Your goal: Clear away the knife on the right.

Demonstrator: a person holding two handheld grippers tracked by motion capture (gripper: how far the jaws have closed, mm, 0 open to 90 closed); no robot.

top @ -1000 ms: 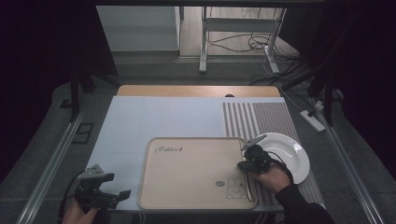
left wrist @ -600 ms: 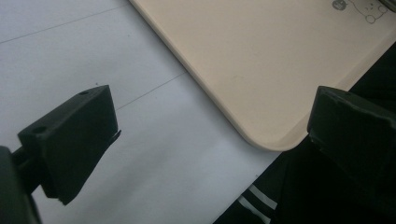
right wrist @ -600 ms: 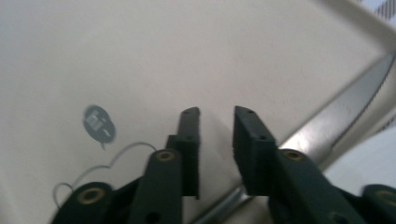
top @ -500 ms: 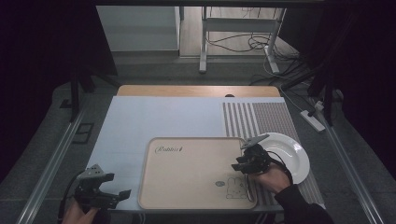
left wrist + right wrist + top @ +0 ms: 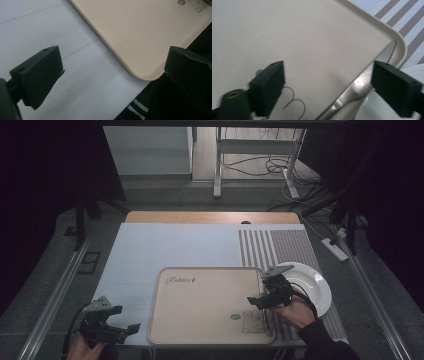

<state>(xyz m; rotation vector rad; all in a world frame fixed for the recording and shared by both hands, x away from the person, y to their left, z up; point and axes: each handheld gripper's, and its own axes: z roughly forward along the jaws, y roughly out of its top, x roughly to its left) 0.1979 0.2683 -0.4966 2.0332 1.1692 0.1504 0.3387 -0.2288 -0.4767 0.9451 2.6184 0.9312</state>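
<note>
From above, the right gripper [image 5: 264, 298] hangs with jaws spread over the tray's [image 5: 200, 320] right edge, beside the plate [image 5: 317, 287]. Its own camera reveals a metal utensil handle [image 5: 347, 96] along the tray rim. The left gripper [image 5: 112, 327], also released, hovers off the tray's near-left corner.

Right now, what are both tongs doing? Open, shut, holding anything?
Left tongs: open, empty, near the tray's corner.
Right tongs: open, empty, over the tray's edge by the plate.

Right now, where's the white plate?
High view: white plate sits at the table's right, on the striped mat, beside the beige tray, under the right gripper.
</note>
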